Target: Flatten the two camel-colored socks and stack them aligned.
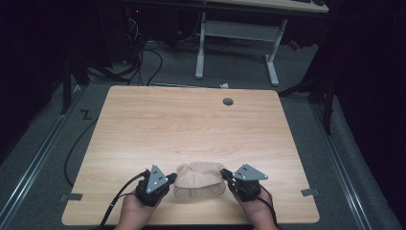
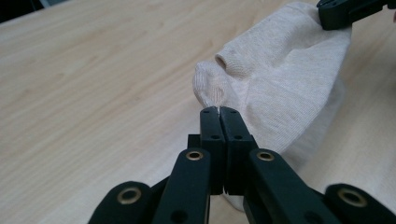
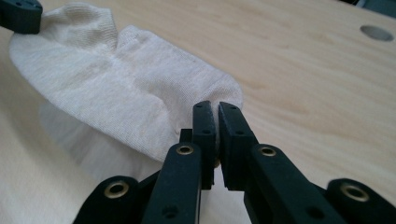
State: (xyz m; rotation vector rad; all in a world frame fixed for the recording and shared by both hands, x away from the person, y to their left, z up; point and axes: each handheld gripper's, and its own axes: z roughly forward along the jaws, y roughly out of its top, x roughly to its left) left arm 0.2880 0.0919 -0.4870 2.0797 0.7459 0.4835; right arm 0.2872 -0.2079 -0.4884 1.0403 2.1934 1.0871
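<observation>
Wooden counter point(image 1: 191, 124), wide bare room beyond; cream sock point(image 1: 198, 179) lies close to its near edge, left gripper point(image 1: 171, 178) and right gripper point(image 1: 224, 173) each clamped on one end.

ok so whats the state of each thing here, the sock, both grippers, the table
sock: bunched, pinched at both ends, held between the grippers
left gripper: shut on the sock's edge
right gripper: shut on the sock's other end
table: bare wood apart from the sock, a round hole near its far edge
</observation>
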